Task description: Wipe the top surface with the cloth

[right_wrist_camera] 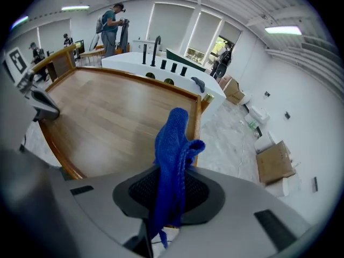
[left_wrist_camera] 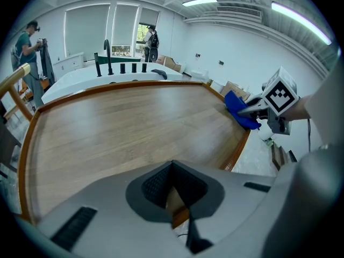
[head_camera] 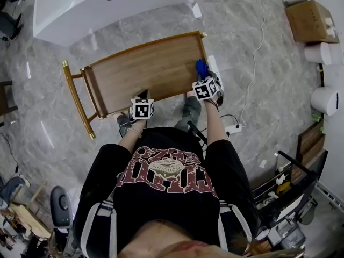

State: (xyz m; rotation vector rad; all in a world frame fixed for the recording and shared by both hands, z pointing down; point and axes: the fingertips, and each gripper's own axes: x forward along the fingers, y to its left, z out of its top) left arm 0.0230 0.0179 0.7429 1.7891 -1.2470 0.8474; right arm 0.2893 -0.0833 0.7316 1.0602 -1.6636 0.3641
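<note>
below the person's chest, a wooden table [head_camera: 145, 69] with a raised brown rim stands on a grey marble floor [head_camera: 258, 90], a white tub [head_camera: 80, 9] just beyond it. the left gripper [left_wrist_camera: 173, 190] hangs over the table's near edge, jaws closed on nothing. the right gripper [right_wrist_camera: 169, 190] pinches a blue cloth [right_wrist_camera: 173, 144], which sits at the table's right rim.

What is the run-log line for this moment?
right gripper: shut on blue cloth | left gripper: shut, empty | blue cloth at right edge of wooden top
</note>
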